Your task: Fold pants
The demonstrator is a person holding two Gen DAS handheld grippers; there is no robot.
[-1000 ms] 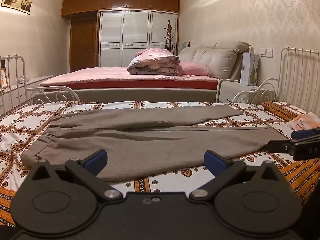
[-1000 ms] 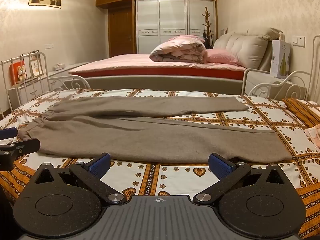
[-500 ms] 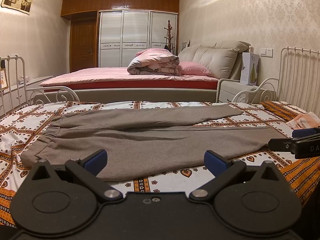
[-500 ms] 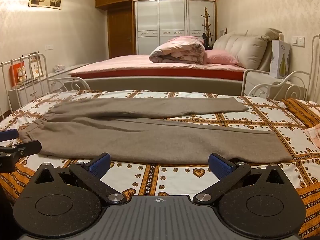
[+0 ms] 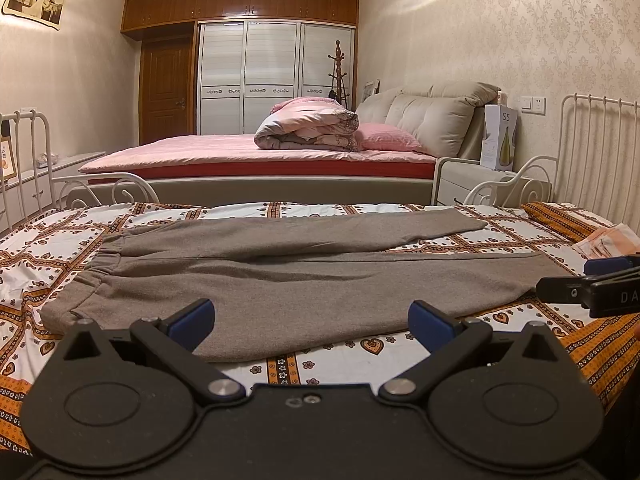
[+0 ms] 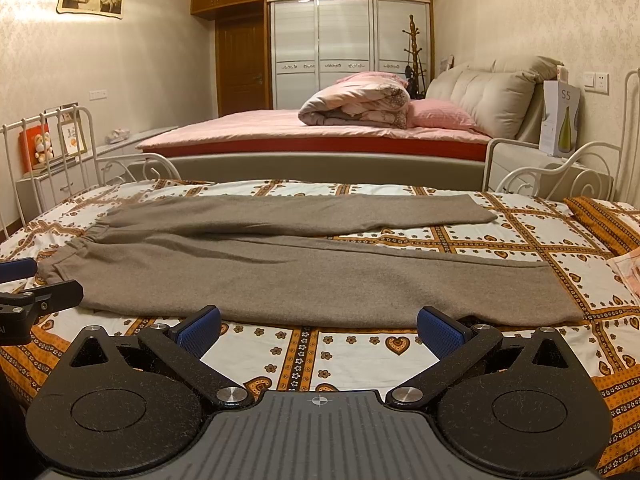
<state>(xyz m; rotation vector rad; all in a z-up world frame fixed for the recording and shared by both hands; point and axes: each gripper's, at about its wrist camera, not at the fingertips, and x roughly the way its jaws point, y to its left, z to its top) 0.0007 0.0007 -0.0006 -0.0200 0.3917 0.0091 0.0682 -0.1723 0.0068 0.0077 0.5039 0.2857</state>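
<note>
Left view: my left gripper (image 5: 311, 322) is spread wide, empty, over the near edge of the pants (image 5: 280, 268) lying flat on the bed (image 5: 360, 360). Right view: my right gripper (image 6: 319, 326) is wide too, empty, just short of the pants (image 6: 304, 268).

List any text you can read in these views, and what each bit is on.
"S5": white box on the nightstand beside the far bed.
"DA", cut off at the frame edge: right gripper body in the left wrist view.
Framed cards behind the white rail: print too small to read.
</note>
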